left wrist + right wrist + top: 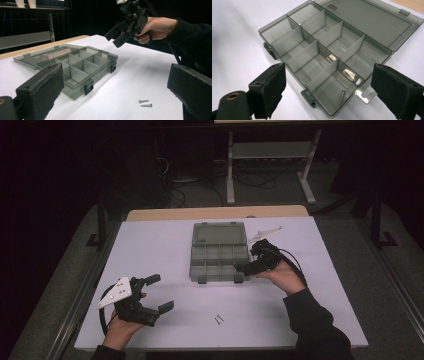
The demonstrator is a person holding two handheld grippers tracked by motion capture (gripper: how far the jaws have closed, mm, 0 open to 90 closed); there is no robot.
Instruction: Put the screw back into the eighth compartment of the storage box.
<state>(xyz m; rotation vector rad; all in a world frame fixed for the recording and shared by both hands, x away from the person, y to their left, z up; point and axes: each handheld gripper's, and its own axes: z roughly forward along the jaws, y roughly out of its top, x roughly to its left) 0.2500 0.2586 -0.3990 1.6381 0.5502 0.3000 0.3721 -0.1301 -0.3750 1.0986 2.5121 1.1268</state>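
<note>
Black padded jaws rise close at the bottom of the left gripper view, set wide apart with nothing between them; they belong to the left hand-held gripper [159, 293], which the high view shows low over the near left part of the white bench [150, 250], a grey three-cornered plate on its top. Just past those jaws lie two loose screws [145, 103] side by side on the bare bench, well apart from the organiser box [219, 259]. That box — smoky, see-through plastic, divided into small compartments — sits mid-bench with its lid [219, 233] folded flat behind it.

From the left gripper view the right hand-held gripper [115, 37] is seen from the side, raised above the bench beside the box and tipped down toward it. From above it sits at the box's near right corner. Its own view looks down between its jaws, which stand apart and empty, and shows what the others cannot resolve — a single screw [341, 97] lying in the corner compartment nearest that gripper, while the remaining compartments look empty.
</note>
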